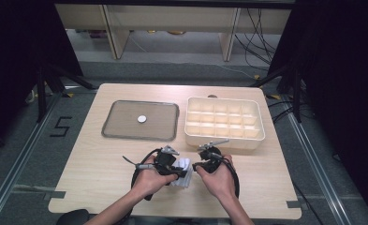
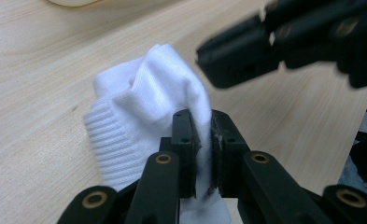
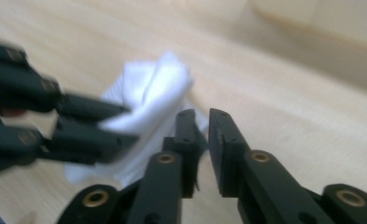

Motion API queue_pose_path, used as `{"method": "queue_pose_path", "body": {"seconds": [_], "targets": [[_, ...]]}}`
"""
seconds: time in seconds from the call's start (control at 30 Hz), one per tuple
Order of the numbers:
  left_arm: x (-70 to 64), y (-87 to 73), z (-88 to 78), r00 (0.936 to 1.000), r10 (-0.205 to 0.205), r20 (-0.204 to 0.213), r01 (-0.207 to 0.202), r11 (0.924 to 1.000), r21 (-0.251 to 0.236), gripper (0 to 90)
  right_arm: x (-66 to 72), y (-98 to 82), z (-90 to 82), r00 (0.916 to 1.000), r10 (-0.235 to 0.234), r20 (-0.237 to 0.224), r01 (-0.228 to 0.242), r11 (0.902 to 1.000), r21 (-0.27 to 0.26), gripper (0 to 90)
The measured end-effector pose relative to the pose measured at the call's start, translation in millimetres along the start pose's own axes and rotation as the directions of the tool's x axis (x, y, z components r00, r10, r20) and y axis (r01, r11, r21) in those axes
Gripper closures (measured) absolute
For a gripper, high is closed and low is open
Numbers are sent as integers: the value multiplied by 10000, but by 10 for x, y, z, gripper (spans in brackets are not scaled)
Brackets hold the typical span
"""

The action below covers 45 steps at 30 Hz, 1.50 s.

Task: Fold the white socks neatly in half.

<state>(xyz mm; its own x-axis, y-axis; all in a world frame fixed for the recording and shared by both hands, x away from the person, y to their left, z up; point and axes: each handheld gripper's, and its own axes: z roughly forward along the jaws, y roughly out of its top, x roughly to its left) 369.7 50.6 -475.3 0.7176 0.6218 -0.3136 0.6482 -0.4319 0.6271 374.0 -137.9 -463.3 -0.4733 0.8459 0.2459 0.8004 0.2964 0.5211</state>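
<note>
A pale wooden table (image 1: 102, 159) stands on grey floor marked with a taped "5" (image 1: 61, 126). At its near middle, the left gripper (image 2: 203, 140) pinches a fold of a white sock (image 2: 148, 116). The right gripper (image 3: 204, 135), just right of the sock, has narrowly parted jaws holding nothing. Farther off lie a grey tray (image 1: 125, 133) and a cream divided bin (image 1: 224, 140).

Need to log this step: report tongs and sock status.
Left tongs clamped on white sock. Right tongs slightly parted, nothing between them, beside sock. Sock on table, nothing in the way.
</note>
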Motion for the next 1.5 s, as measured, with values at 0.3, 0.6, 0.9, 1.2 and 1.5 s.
{"method": "queue_pose_path", "body": {"seconds": [0.3, 0.6, 0.9, 1.2, 1.5], "targets": [[-32, -2, 21, 9999, -82, -98, 80, 9998, -168, 807, 55, 227, -79, 9978, 526, -414, -540, 9979, -349, 708], [-28, -3, 12, 9998, 131, -138, -131, 9999, -20, 805, 71, 232, 60, 9979, 247, -597, -253, 9996, -89, 736], [-44, -8, 16, 9997, 234, -86, -235, 9997, -61, 793, 103, 239, 80, 9966, 281, -769, -267, 9995, 186, 848], [-152, -21, -129, 9995, 280, 125, -270, 9968, -752, 694, 92, 207, 120, 9984, 102, -563, -93, 9998, 160, 851], [-203, -151, -174, 9990, 330, 285, -310, 9972, -673, 751, 92, 176, 105, 9972, 434, -601, -424, 9989, 183, 851]]}}
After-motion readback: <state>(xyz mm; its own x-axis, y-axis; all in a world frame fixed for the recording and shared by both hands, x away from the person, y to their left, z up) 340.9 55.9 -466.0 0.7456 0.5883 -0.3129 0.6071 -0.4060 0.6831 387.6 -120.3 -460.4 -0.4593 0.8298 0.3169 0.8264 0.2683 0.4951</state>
